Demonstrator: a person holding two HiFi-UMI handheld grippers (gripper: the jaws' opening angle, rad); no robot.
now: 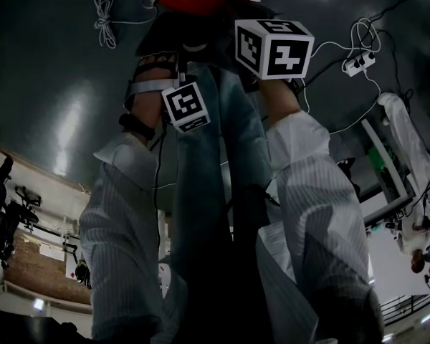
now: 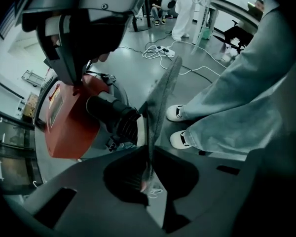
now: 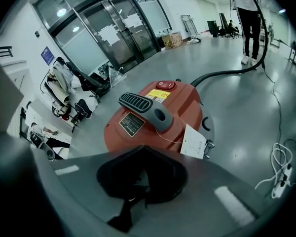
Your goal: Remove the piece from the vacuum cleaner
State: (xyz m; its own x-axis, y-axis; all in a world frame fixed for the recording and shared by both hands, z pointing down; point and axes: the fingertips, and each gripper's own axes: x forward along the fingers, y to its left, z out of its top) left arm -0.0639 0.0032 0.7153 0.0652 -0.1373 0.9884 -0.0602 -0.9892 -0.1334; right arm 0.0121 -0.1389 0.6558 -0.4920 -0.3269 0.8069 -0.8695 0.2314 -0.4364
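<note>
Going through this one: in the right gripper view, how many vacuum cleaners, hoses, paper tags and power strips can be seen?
Red drum vacuum cleaner with grey handle: 1
Black flexible hose: 1
White paper tag: 1
White power strip with coiled cable: 1
Total: 4

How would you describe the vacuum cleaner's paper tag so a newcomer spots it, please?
Find the red vacuum cleaner on the grey floor. The paper tag hangs at its side on a thin string from the grey handle. Unlike the stuck-on labels, it is white and loose.
</note>
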